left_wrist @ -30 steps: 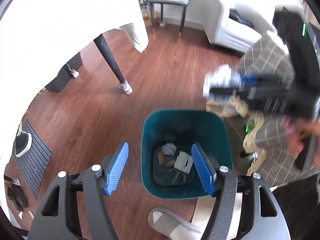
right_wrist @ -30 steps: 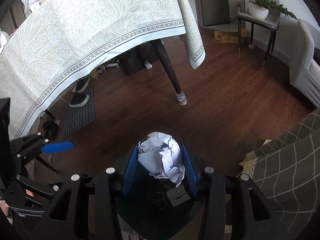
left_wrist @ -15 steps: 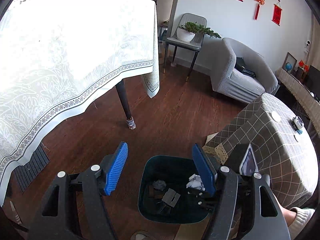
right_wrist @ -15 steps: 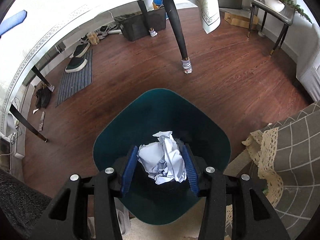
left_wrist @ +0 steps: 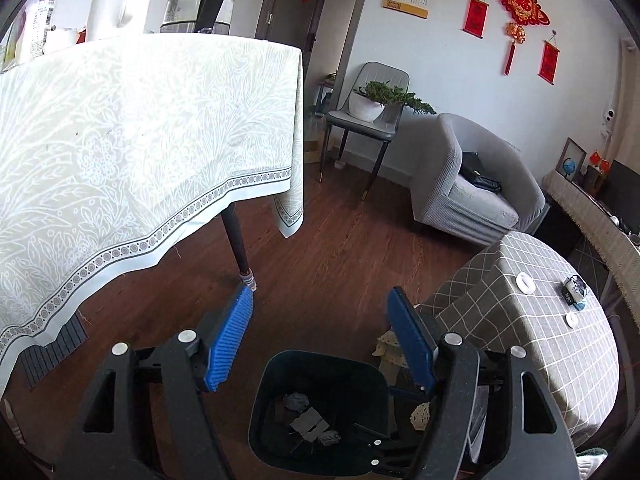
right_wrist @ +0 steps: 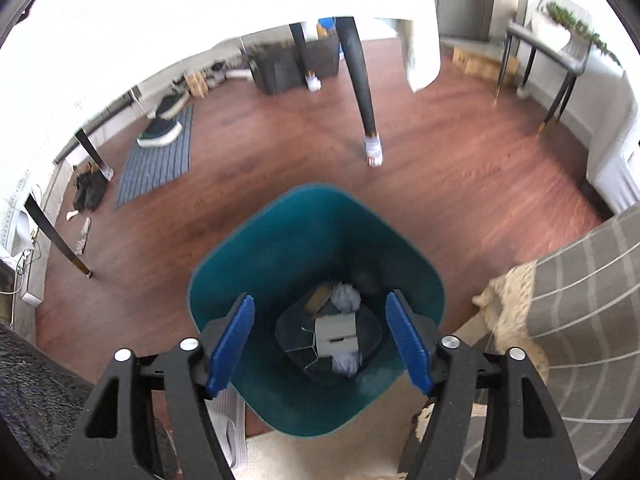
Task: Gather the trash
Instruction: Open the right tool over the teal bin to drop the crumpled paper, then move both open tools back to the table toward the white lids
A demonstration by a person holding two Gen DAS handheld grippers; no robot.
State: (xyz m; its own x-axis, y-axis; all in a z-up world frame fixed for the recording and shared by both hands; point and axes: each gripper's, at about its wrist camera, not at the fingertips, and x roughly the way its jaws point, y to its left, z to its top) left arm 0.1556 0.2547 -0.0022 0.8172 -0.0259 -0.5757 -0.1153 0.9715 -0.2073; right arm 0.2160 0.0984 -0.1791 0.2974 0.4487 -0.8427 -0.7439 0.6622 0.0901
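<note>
Now right gripper (right_wrist: 320, 340) sits over the teal bin (right_wrist: 420, 280), jaws opening, nothing between them, crumpled paper (right_wrist: 346, 362) inside; left gripper (left_wrist: 320, 336) spread wide, empty

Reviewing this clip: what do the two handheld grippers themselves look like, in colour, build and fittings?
Both look alike. The left gripper and right gripper each have matte black angular frames with triangular cut-outs, two round silver bolt heads on each side, and jaws faced with ribbed blue pads. A black crossbar links the two sides. No cables, labels or sleeves are visible in either wrist view.
</note>
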